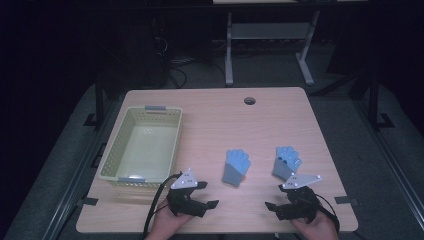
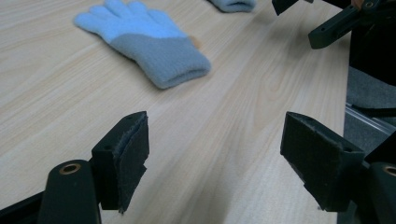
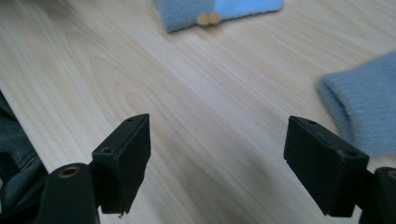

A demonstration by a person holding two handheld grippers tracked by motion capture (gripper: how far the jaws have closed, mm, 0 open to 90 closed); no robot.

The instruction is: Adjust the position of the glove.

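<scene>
Gloves: two blue-and-grey knit gloves lay flat on the table (image 1: 280,115), the left glove (image 1: 235,167) near centre, the right glove (image 1: 286,162) well apart to its right.
Left gripper (image 1: 206,194): hovered near the front edge, just near-left of the left glove; jaws spread wide, holding nothing.
Right gripper (image 1: 276,197): near the right glove's cuff; jaws spread wide, holding nothing.
Basket (image 1: 114,153): pale yellow, at far left.
Obstructions: bare wood between jaws and gloves.
Cable hole (image 1: 249,101): far edge.
Markings: no legible writing.
</scene>
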